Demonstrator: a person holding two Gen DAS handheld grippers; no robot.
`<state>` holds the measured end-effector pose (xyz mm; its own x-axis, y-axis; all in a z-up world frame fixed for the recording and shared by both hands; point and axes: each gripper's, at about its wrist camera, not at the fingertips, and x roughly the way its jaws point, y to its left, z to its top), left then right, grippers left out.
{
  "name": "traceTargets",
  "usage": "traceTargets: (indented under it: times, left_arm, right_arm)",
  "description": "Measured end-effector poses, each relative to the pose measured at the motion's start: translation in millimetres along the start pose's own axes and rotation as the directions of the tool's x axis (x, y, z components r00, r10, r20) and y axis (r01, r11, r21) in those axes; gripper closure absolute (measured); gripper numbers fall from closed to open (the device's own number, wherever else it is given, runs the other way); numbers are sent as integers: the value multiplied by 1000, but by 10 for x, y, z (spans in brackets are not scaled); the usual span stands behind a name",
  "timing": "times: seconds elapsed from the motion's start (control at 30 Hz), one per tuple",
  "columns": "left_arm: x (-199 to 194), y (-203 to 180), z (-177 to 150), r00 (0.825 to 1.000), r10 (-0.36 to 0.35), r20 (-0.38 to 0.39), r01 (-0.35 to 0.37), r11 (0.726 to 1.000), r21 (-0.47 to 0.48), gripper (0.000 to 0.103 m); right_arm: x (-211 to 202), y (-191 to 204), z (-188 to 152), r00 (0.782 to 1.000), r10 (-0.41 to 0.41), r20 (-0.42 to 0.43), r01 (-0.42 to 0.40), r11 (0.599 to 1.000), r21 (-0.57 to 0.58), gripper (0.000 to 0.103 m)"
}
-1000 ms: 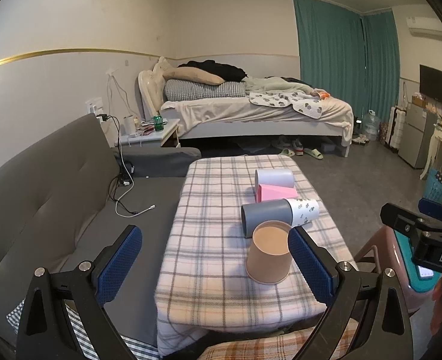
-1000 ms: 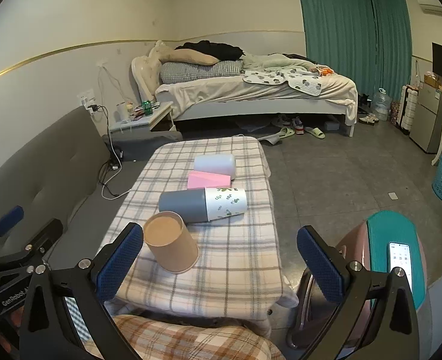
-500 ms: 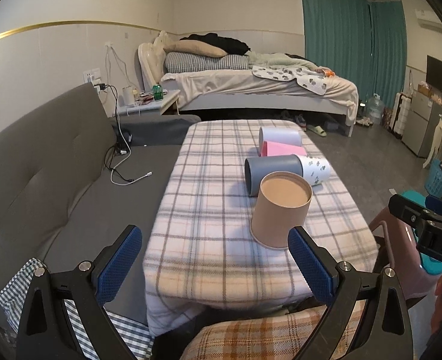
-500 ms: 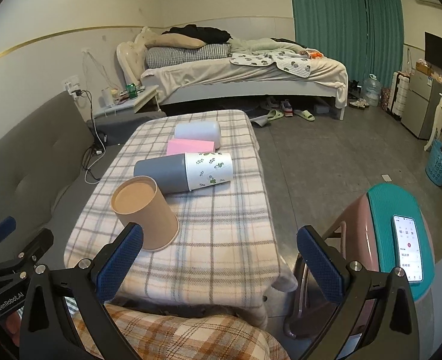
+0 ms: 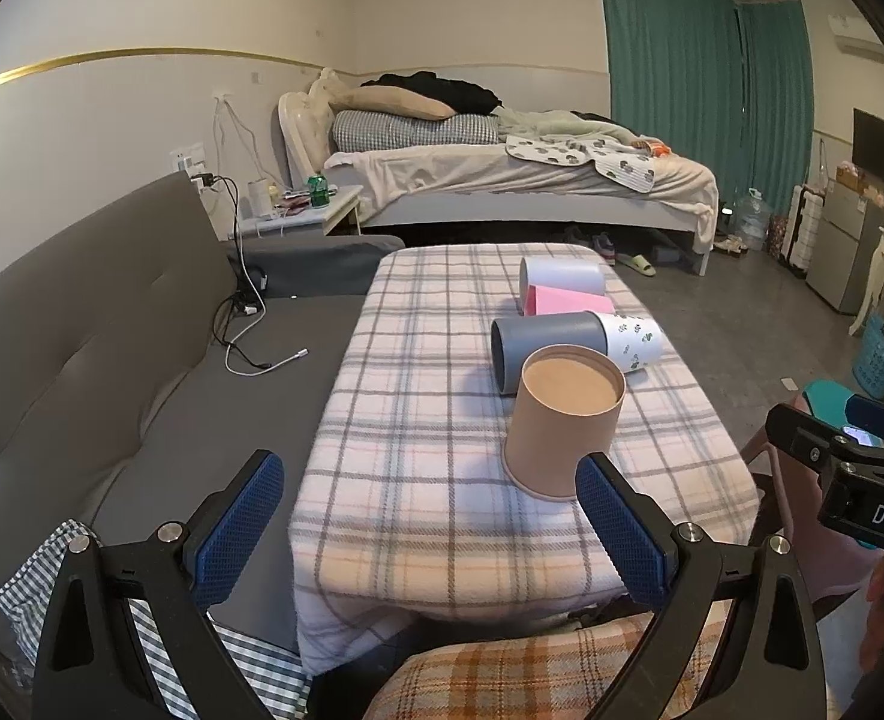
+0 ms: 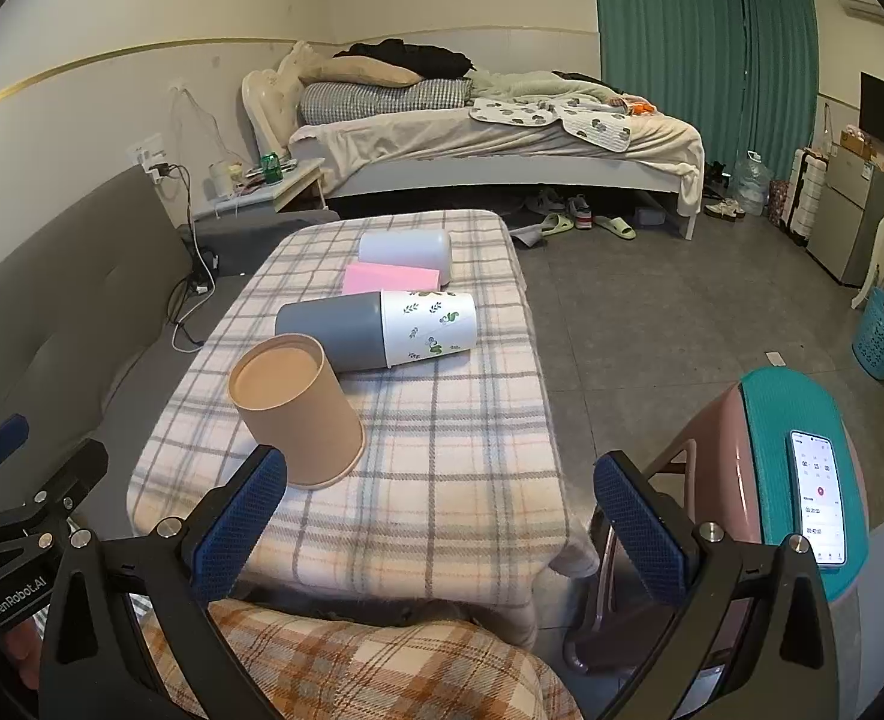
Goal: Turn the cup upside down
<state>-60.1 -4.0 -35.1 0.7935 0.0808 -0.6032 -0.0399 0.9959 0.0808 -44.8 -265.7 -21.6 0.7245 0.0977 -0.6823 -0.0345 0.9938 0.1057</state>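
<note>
Since the tan paper cup (image 5: 562, 420) on the plaid tabletop (image 5: 430, 480) looks light and crushable, we judge a gentle mid-wall pinch best; left gripper (image 5: 430, 516) and right gripper (image 6: 439, 507) gape empty.

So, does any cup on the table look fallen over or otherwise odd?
Yes. The grey cup and white leaf-print cup lie on their sides, joined end to end; behind them a pale cup and pink cup also lie down. Only the brown paper cup stands, wide end down.
</note>
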Motion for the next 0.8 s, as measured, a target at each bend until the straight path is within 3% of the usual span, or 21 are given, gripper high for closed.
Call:
traceTargets:
  times: [0.8]
  left_arm:
    - [11,-23,-23,1000,-2,-1,2,1000,3,2]
  right_arm:
    - [43,1,-29,1000,5,-19,-5,1000,6,0]
